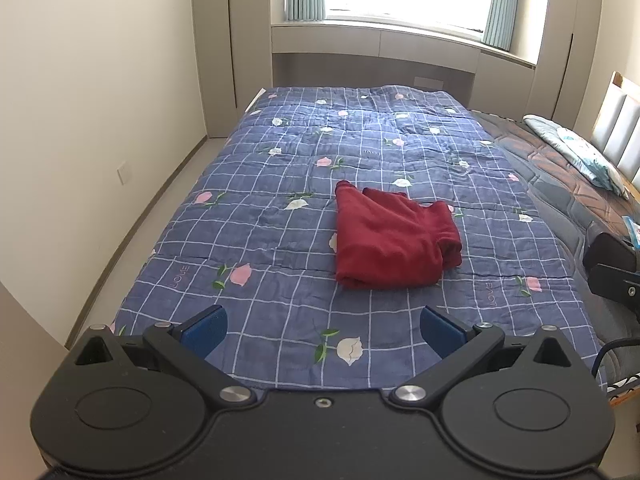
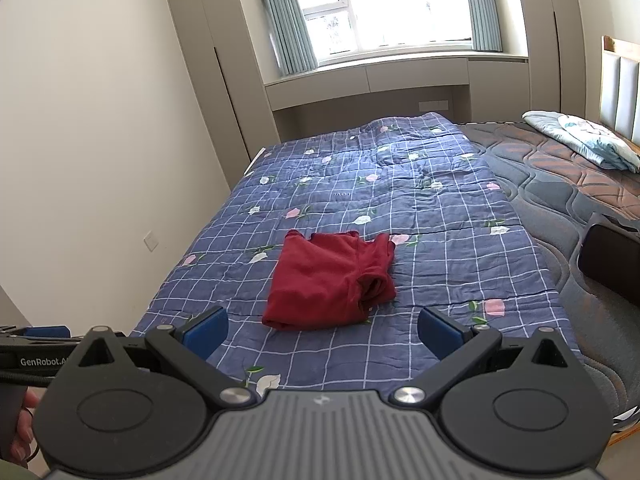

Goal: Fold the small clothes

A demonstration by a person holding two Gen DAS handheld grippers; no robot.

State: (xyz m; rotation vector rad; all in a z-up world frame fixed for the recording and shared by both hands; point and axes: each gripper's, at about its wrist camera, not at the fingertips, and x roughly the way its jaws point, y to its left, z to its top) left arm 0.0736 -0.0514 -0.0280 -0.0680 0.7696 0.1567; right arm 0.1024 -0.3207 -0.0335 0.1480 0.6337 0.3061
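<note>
The red garment [image 1: 394, 238] lies mid-frame, already partly folded on the quilt [image 1: 260, 220]. Both grippers [image 1: 323, 330] [image 2: 323, 330] hover wide and empty — pinch its near corners evenly, folding away.

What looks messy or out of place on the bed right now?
Only small things. The red garment is folded unevenly, one bunched part poking out on its right side. The blue checked quilt covers only part of the mattress, and is wrinkled towards the window. Nothing spilled or damaged.
</note>
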